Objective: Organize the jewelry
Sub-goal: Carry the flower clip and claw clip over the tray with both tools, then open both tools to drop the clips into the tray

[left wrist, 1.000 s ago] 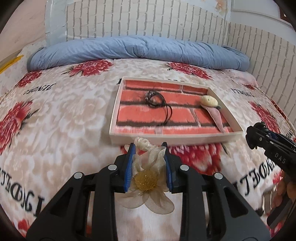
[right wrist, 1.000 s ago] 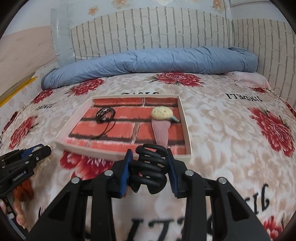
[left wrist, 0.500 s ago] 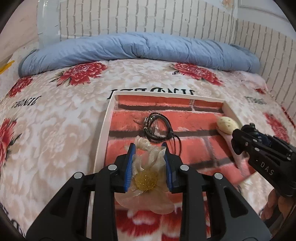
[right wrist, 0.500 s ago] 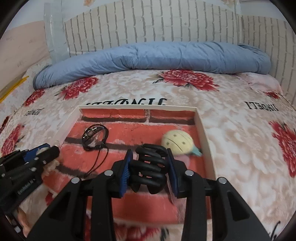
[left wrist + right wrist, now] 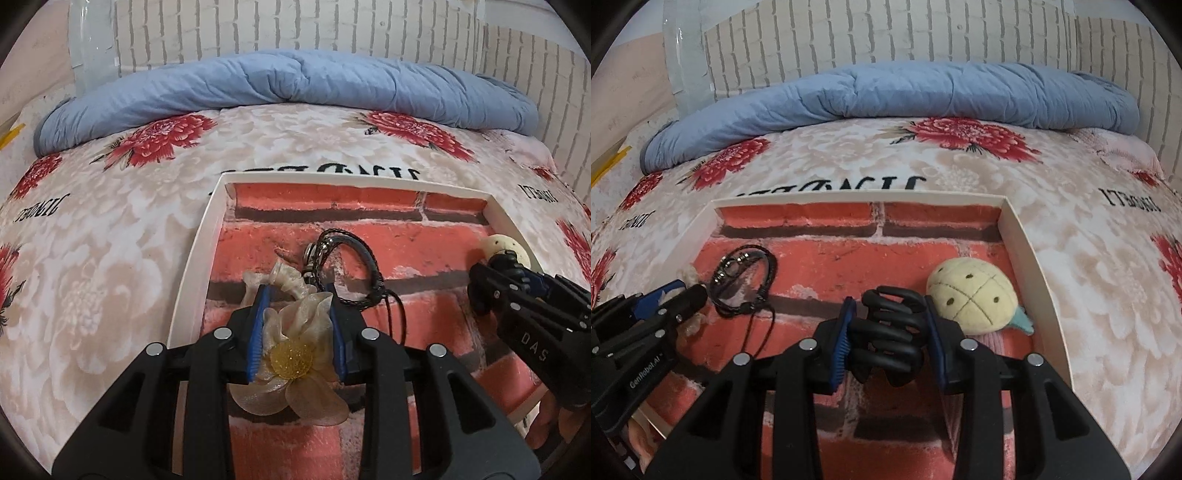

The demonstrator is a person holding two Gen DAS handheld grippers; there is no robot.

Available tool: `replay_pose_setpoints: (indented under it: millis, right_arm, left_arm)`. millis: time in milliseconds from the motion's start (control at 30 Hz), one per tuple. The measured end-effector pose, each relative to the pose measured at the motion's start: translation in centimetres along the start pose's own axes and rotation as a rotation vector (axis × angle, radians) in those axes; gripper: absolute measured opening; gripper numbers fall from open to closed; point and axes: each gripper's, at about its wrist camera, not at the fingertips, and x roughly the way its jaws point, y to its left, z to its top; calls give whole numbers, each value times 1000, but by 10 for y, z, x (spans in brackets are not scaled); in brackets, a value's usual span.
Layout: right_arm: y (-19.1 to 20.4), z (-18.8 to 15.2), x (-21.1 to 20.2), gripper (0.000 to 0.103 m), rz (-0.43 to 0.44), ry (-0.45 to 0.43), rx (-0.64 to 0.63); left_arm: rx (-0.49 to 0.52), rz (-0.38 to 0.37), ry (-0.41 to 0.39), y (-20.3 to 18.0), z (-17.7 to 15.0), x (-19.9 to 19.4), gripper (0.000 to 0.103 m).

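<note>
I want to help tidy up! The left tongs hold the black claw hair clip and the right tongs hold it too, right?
Not quite. The left tongs hold a sheer cream fabric flower with a gold centre, as the left wrist view shows. The right tongs hold the black claw hair clip.

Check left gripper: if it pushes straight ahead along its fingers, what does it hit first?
Probably the black cord bracelet, lying in the tray just beyond the left gripper and its organza flower. Depth is unclear.

Open room in the tray's far half

We see bare tray floor (image 5: 849, 254) between the black cord bracelet (image 5: 746, 280) on the left and the plush clip (image 5: 973, 295) against the right wall (image 5: 1030, 266)
</note>
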Motion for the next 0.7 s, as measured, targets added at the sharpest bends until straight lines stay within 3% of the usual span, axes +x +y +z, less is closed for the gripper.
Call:
replay_pose_setpoints:
  millis: [267, 700]
  right_arm:
    - [1, 1, 6, 36, -12, 38, -8]
    - [3, 0, 7, 37, -14, 48, -16]
  left_arm:
    - [2, 9, 4, 1, -3, 8, 30]
    - [14, 23, 18, 0, -1, 10, 51]
